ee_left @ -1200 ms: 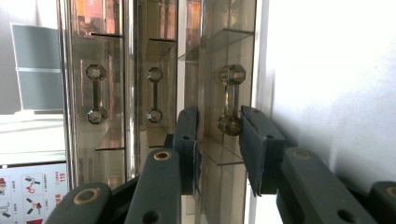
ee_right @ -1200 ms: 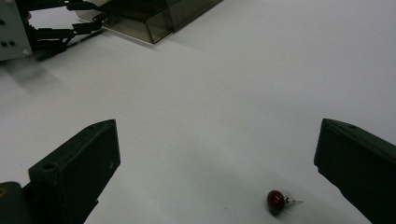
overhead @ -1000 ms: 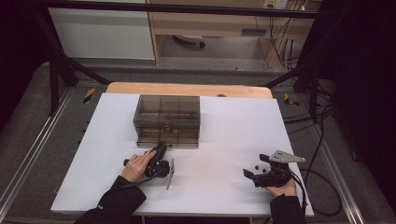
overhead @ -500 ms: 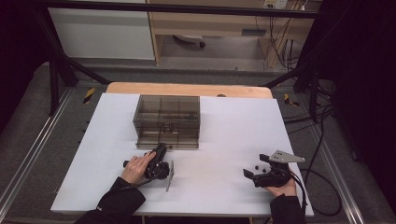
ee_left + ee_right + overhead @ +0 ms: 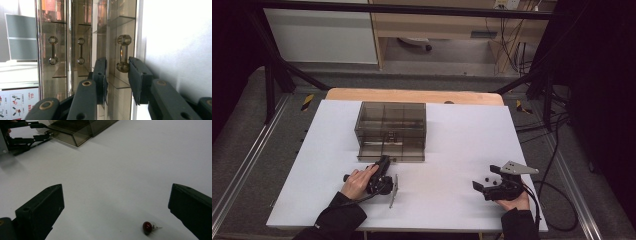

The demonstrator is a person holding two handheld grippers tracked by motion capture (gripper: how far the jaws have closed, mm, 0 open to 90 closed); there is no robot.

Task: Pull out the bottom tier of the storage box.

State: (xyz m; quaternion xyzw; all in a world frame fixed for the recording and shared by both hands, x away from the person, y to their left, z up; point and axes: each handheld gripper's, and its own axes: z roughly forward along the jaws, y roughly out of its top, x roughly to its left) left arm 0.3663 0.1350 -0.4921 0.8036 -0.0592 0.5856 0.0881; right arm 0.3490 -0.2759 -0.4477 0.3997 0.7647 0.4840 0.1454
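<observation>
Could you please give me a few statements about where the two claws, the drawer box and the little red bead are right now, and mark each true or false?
1. The left claw has its jaws on either side of a drawer handle on the smoky clear drawer box. True.
2. The right claw is clamped on the red bead. False: its jaws stand wide apart and the bead lies on the white table between them.
3. The drawer box sits toward the far side of the table, ahead of the left claw. True.
4. The right claw is touching the drawer box. False: it is held near the table's front right, well apart from the box.
5. The red bead lies inside a drawer. False: it rests on the bare table.
</observation>
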